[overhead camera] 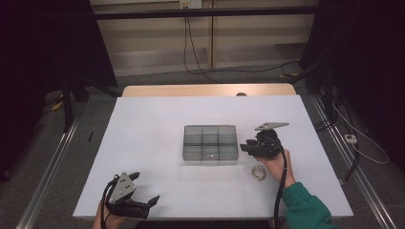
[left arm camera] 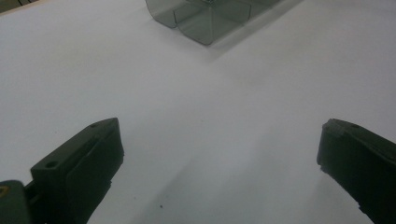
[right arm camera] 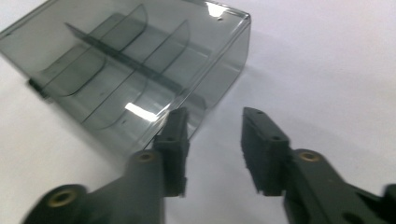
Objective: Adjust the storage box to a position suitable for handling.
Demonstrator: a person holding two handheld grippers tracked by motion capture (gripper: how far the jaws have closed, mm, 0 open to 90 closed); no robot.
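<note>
A smoky transparent plastic compartment box (overhead camera: 210,143) sat mid-tabletop (overhead camera: 143,143) on white; a small coiled ring (overhead camera: 259,172) lay near its right corner. The right claw (right arm camera: 212,149), released and holding nothing, hovered just beside the box's end. The left claw (left arm camera: 219,163) gaped wide, well apart. Cables crossed the floor (overhead camera: 157,78) beyond.

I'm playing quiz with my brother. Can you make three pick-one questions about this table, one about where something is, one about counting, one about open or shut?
1. Where is the ring?
A. inside the box
B. on the table by the right hand
C. by the left gripper

2. How many compartments does the box have?
A. two
B. four
C. six

3. How are the left gripper's jaws?
A. wide open, nothing between
C. shut on the box
B. shut on the ring

Answers: 1 B, it lies on the table near the right hand. 2 C, two rows of three show from above. 3 A, bare table shows between its jaws.
</note>
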